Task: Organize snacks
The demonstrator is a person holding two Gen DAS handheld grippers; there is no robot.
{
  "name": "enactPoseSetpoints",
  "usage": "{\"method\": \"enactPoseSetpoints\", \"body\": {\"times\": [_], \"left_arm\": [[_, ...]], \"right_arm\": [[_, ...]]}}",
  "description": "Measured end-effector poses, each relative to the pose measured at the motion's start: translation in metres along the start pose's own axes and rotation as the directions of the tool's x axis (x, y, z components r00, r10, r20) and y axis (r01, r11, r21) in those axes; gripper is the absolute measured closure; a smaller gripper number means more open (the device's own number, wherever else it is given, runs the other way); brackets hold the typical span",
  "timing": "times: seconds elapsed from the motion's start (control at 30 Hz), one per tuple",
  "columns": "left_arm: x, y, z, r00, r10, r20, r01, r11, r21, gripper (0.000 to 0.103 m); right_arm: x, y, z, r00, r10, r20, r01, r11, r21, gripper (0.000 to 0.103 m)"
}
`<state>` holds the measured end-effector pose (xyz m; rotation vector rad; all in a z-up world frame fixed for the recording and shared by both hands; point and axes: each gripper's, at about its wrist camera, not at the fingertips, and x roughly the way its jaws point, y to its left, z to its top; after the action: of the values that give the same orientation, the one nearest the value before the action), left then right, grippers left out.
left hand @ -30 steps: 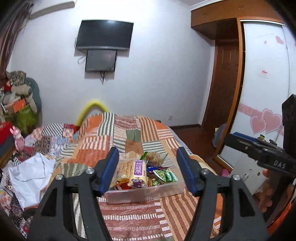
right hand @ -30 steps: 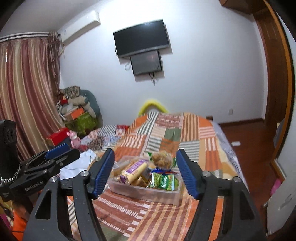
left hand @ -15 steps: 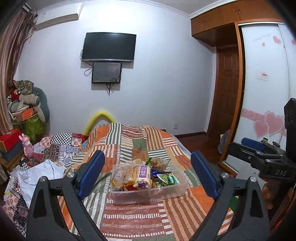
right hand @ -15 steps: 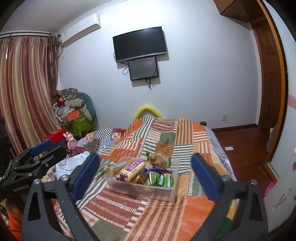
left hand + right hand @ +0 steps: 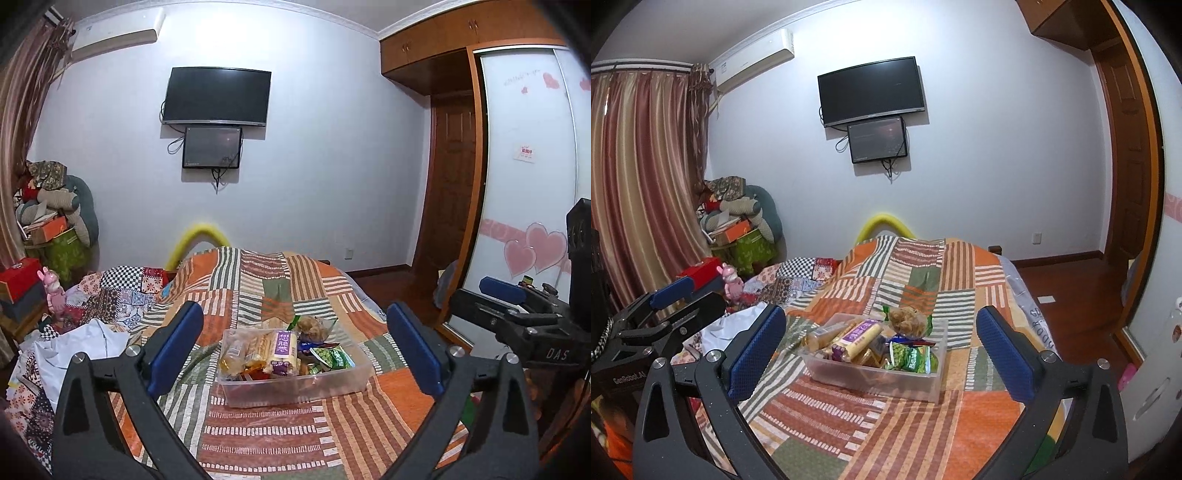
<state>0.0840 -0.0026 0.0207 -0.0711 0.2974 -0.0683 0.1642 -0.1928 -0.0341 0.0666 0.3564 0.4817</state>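
Both the left gripper (image 5: pixel 295 349) and right gripper (image 5: pixel 881 347) have just spread their jaws wide and hold nothing; the clear snack tub (image 5: pixel 295 386) sits on the bed (image 5: pixel 269 439) ahead, so approach low, taking one packet (image 5: pixel 855 338) cleanly.

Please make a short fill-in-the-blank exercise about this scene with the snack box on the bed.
1. The snacks lie in a clear plastic box on the ____.
2. The long packet has a ____ label.
3. On the wall hangs a black ____.
4. The left gripper and right gripper hold ____.

Missing words: bed; purple; television; nothing
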Motion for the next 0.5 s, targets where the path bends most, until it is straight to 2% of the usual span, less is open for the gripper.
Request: {"method": "enactPoseSetpoints", "body": {"times": [0.5], "left_arm": [[0.0003,0.0002,-0.0009,1.0,-0.001,-0.006,0.001,1.0,-0.008,0.001]], "right_arm": [[-0.0007,0.0002,-0.0003,1.0,-0.007,0.007,0.007,1.0,-0.001,0.0]]}}
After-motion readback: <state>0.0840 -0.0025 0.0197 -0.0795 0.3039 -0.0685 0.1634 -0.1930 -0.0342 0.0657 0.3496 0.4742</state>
